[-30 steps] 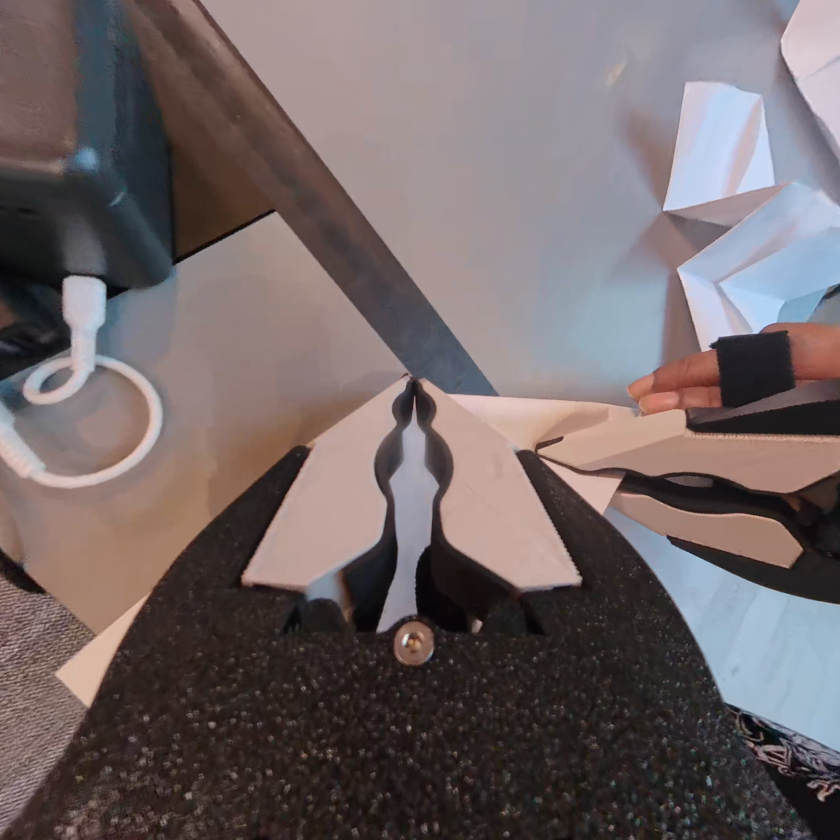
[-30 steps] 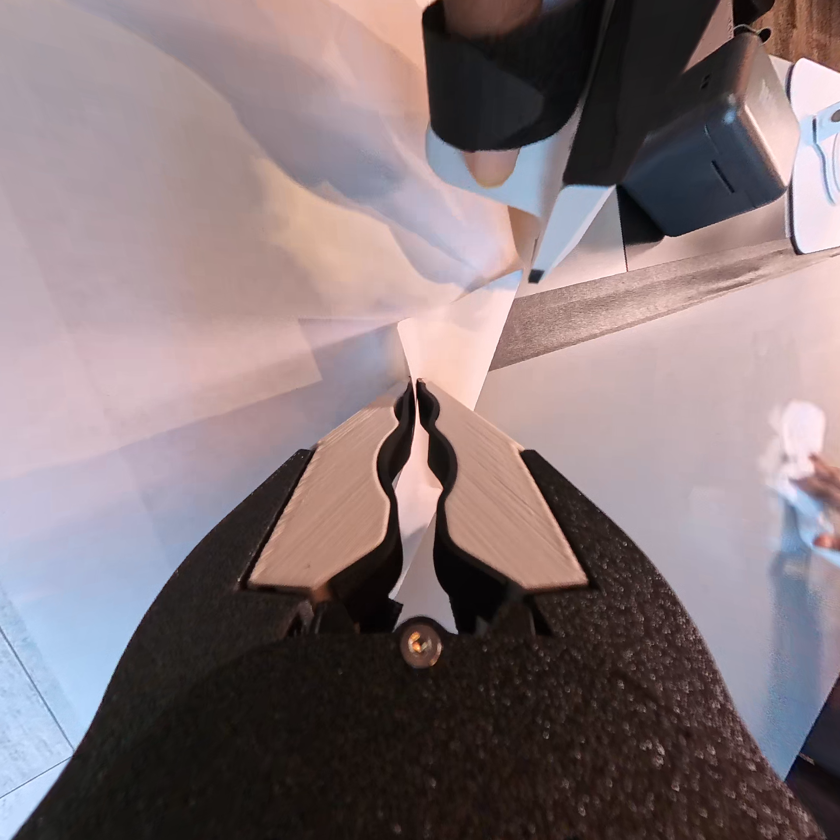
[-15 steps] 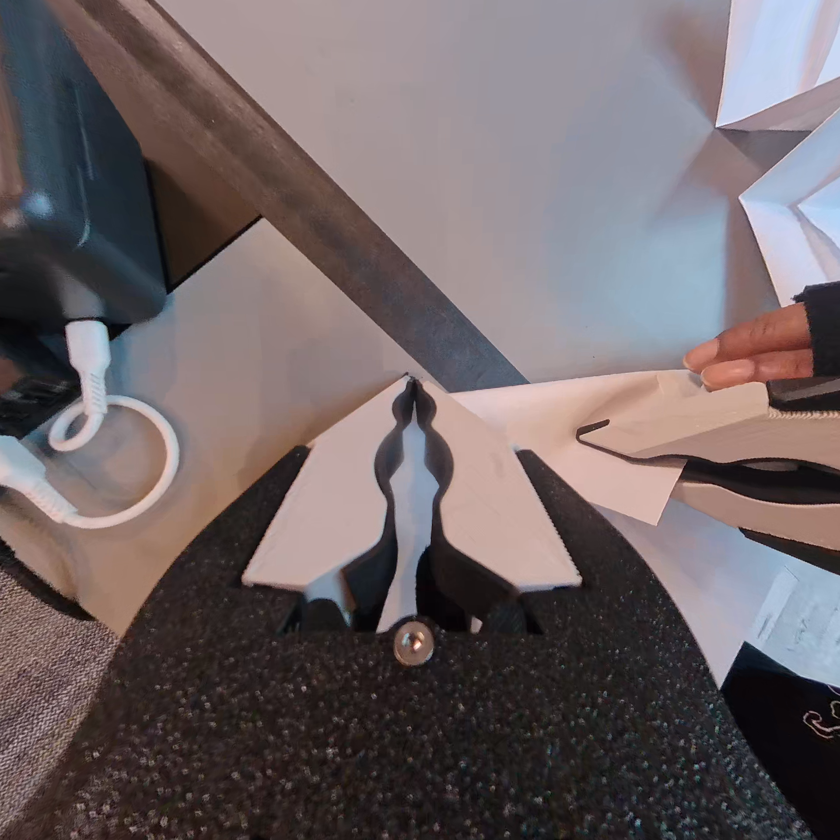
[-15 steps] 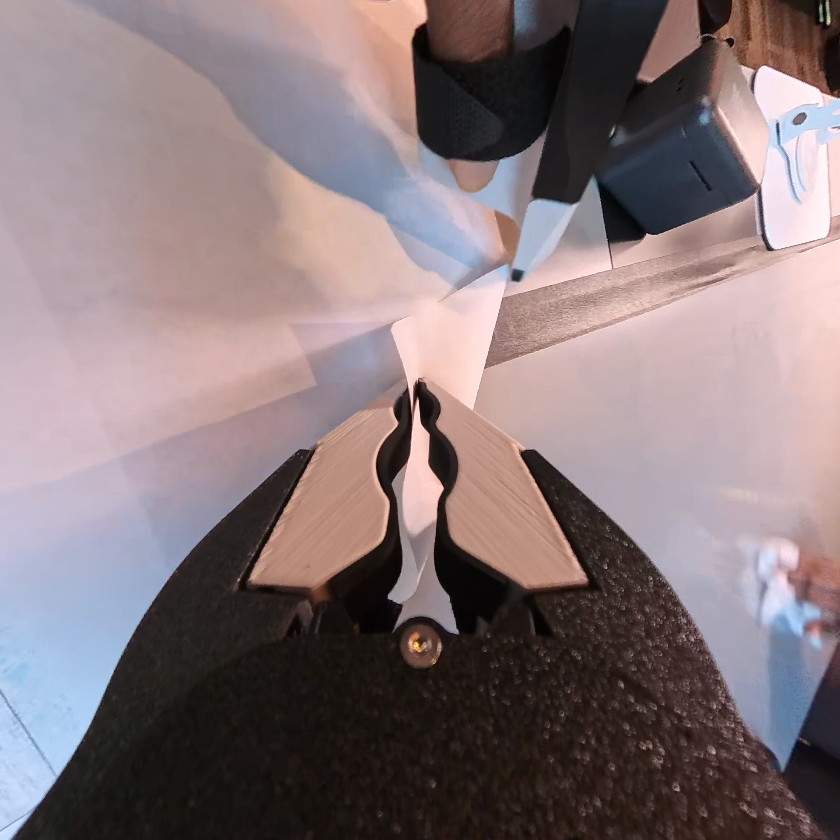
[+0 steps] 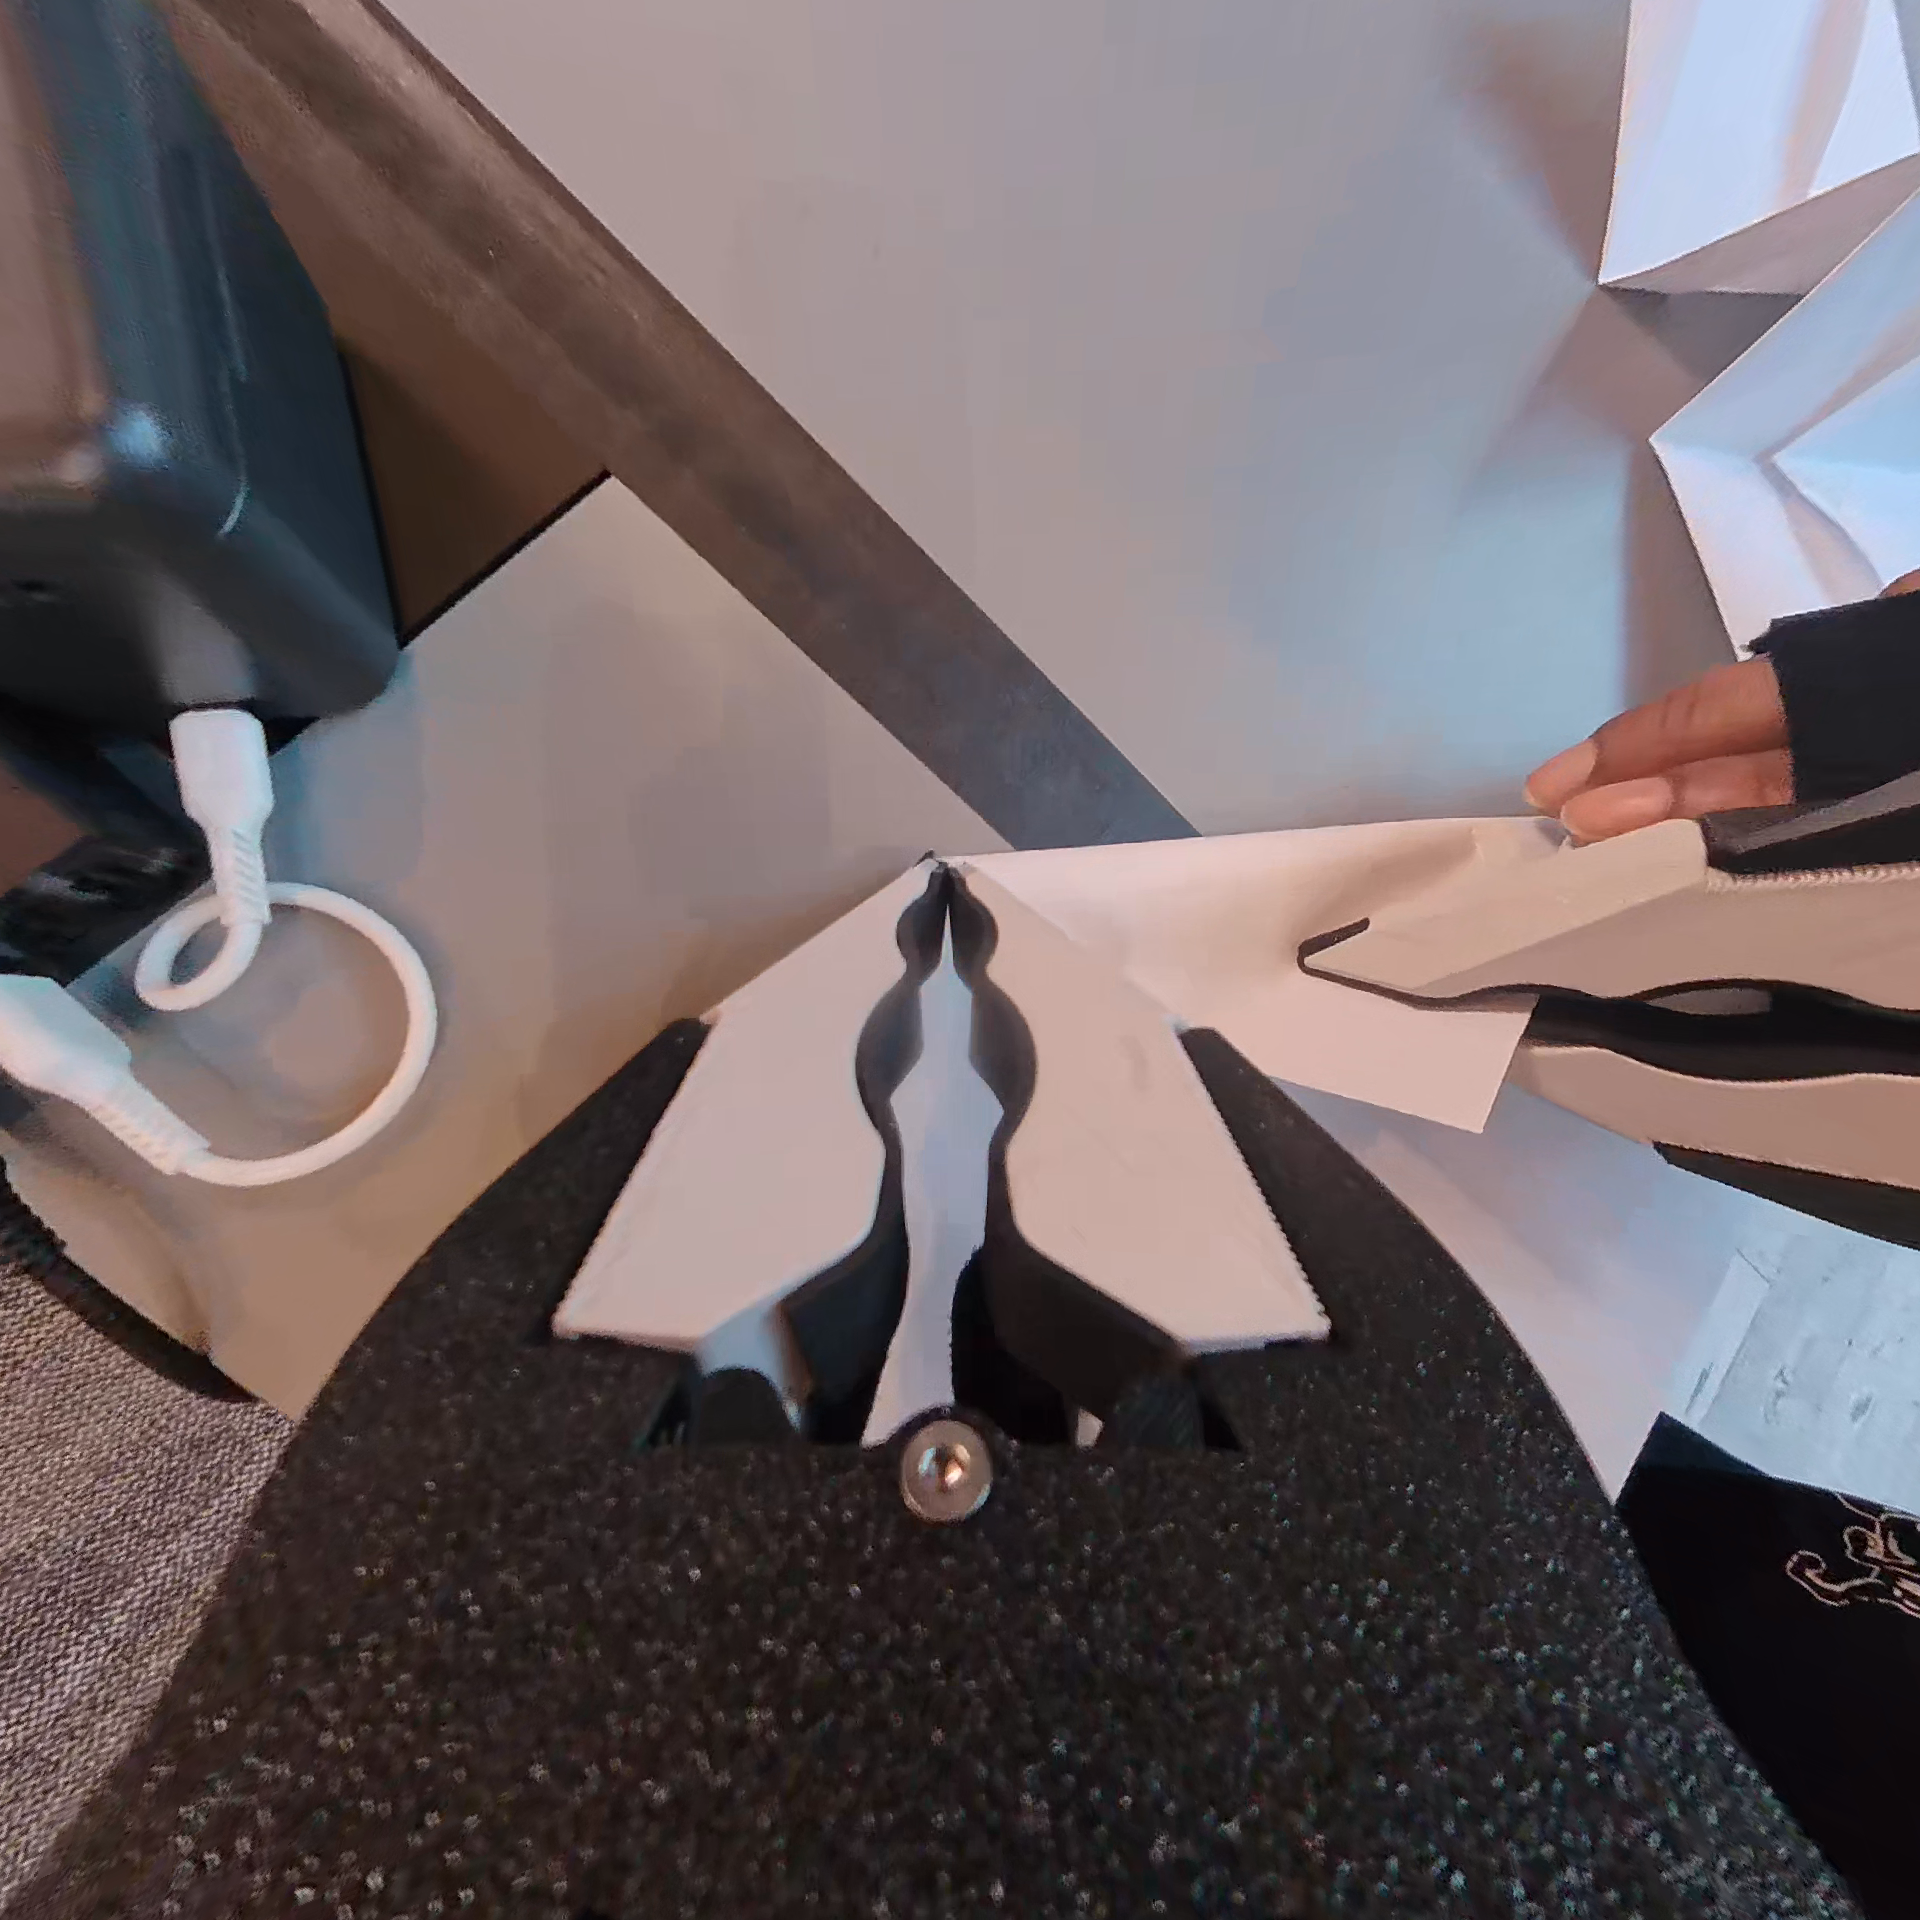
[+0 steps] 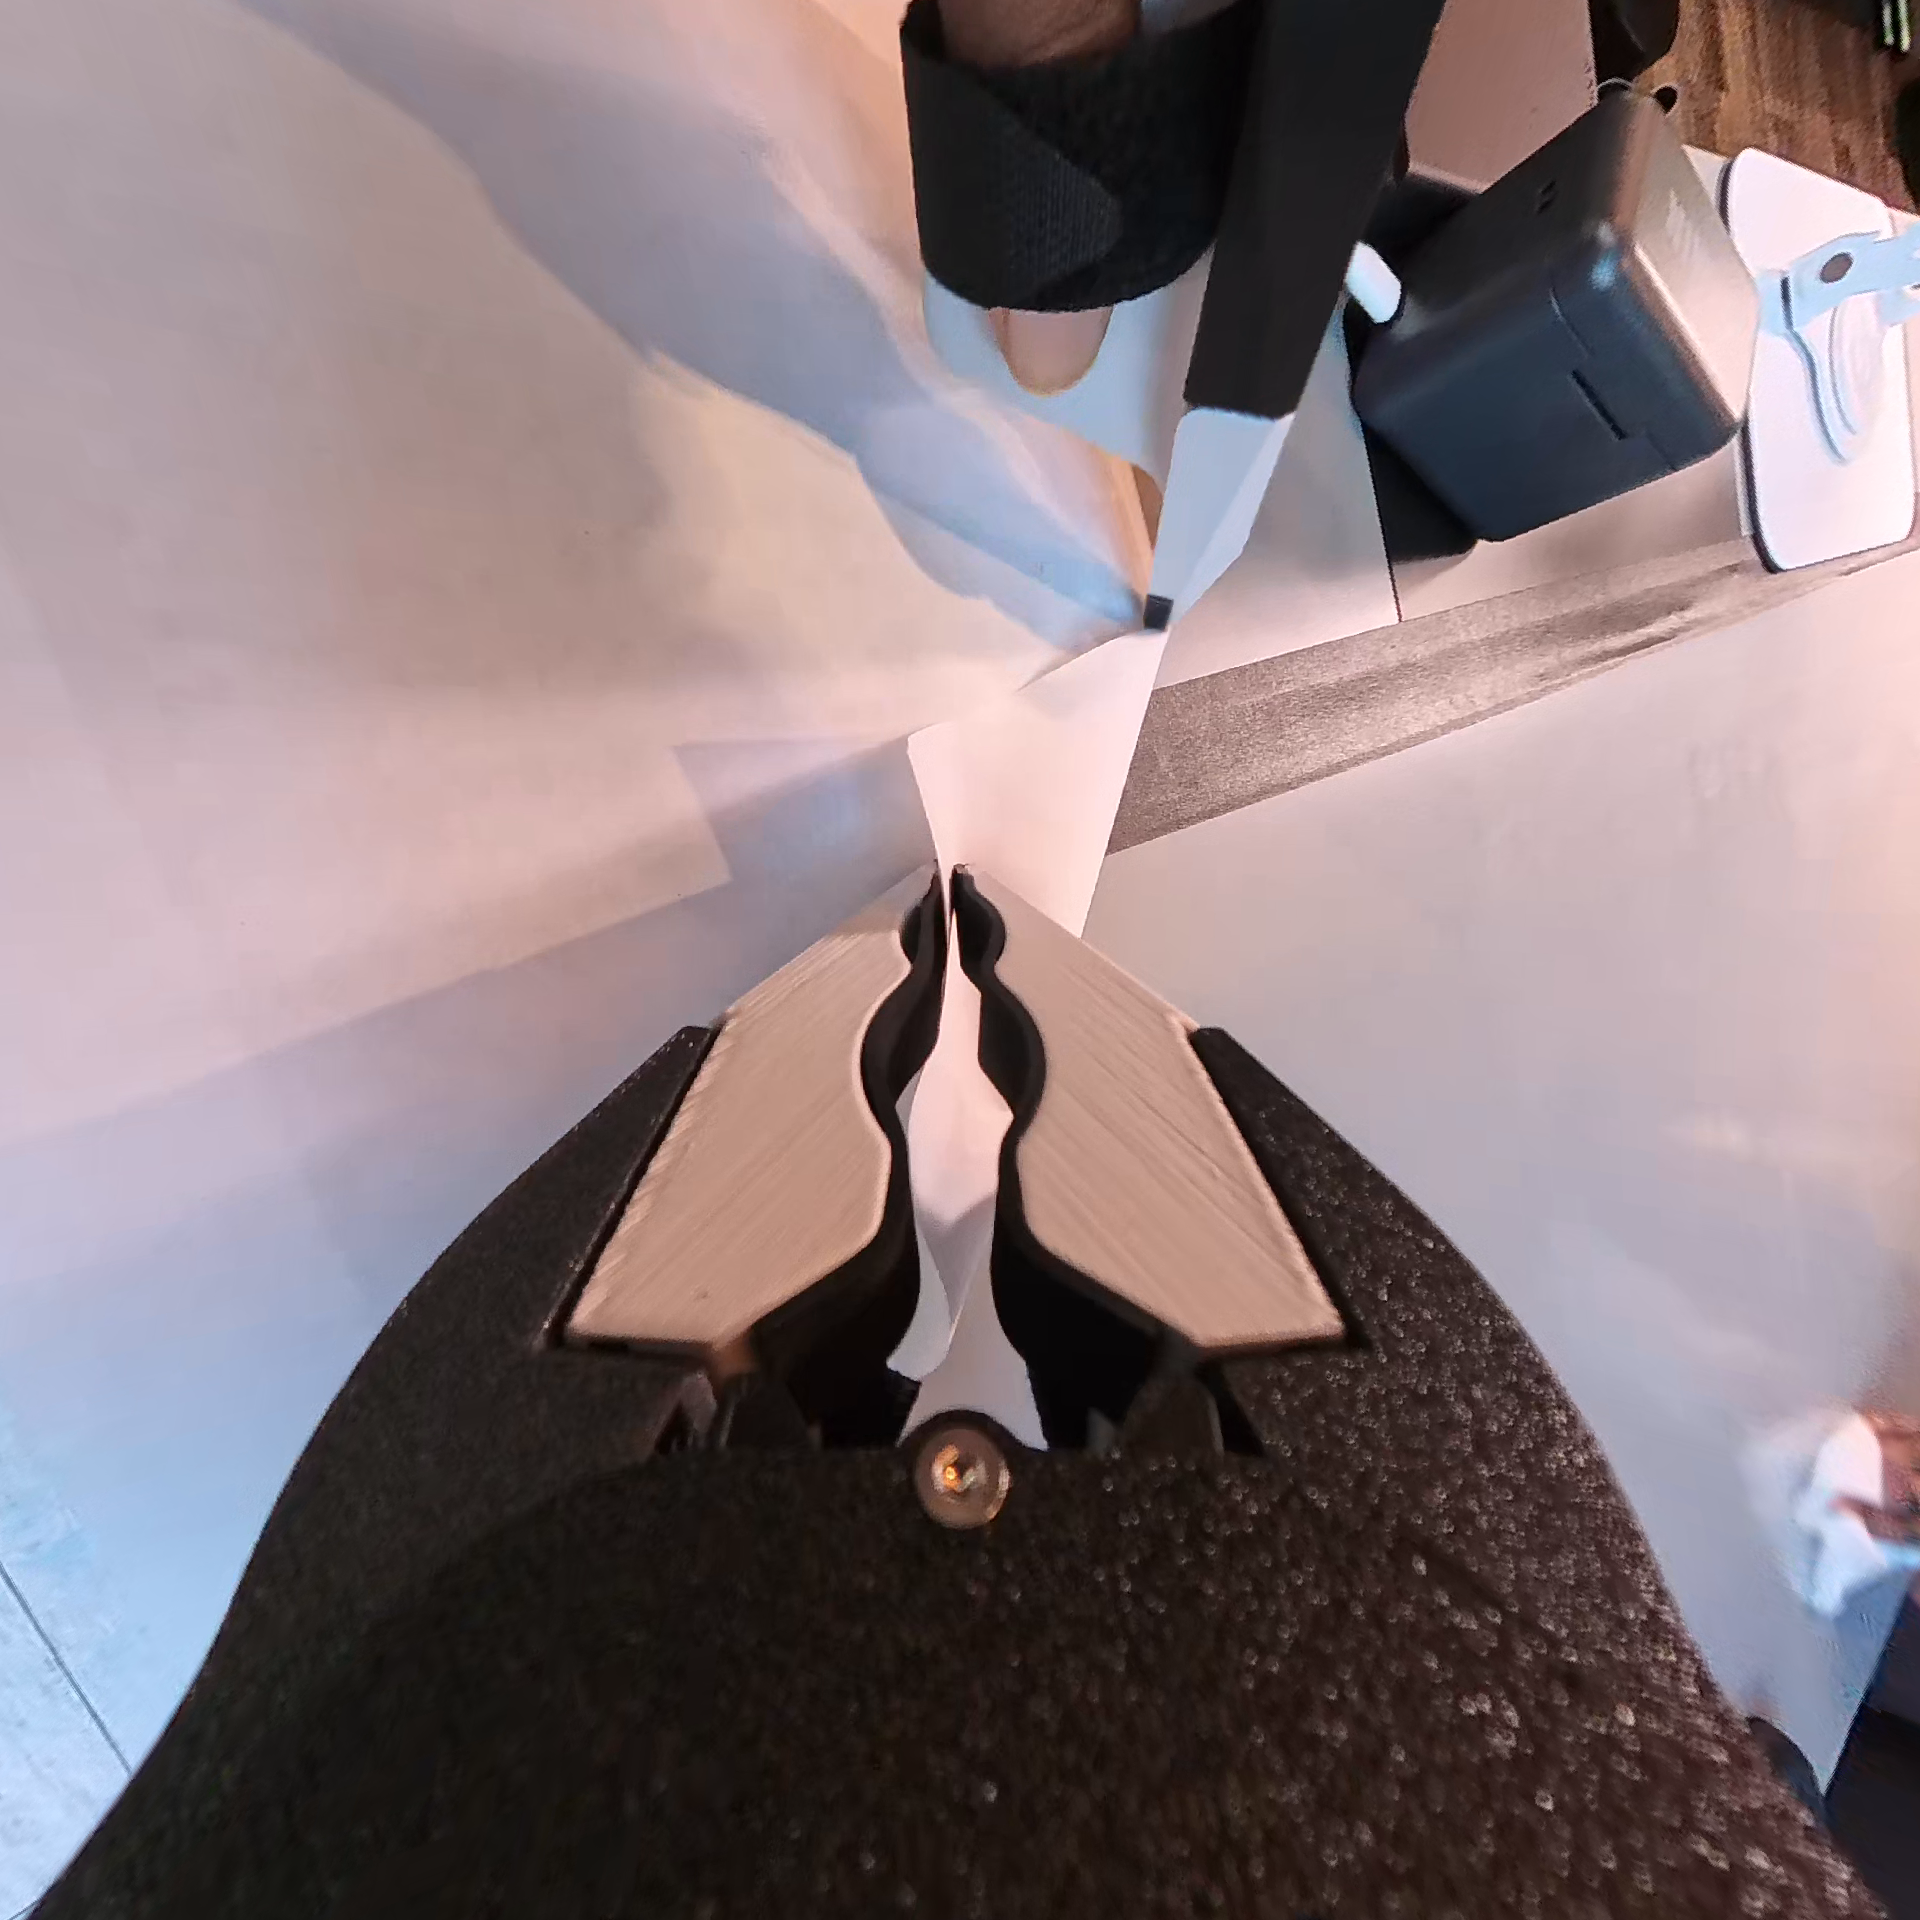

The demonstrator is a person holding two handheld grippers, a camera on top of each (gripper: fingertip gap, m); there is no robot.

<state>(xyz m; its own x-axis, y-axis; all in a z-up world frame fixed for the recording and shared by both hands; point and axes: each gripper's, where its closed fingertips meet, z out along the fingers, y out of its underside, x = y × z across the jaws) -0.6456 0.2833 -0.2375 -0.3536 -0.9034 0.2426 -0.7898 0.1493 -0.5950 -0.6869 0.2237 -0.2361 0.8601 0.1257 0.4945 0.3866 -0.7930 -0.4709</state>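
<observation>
A white sheet of paper [image 5: 1195, 935] is held between both grippers above a pale table. My left gripper [image 5: 943, 873] is shut on one part of the sheet, with paper showing between its fingers. My right gripper [image 6: 951, 878] is shut on another part of the same sheet [image 6: 1029, 790]. The right gripper also shows in the left wrist view [image 5: 1320, 961], at the right, pinching the paper's edge, with a hand's fingers [image 5: 1662, 748] on top. The left gripper shows in the right wrist view [image 6: 1153, 613], at top, clamped on the paper.
A dark strip [image 5: 644, 416] crosses the table. A black box [image 5: 177, 520] with a looped white cable [image 5: 312, 1039] plugged in sits at left; it also shows in the right wrist view [image 6: 1538, 343]. Folded white papers [image 5: 1787, 312] lie at the far right. A white stand [image 6: 1818, 343] is beside the box. The left gripper's tips are roughly 8 cm from the right gripper's.
The two grippers have drawn apart, and the stretch of paper between them is wider and tauter. Both stayed shut on the sheet.
</observation>
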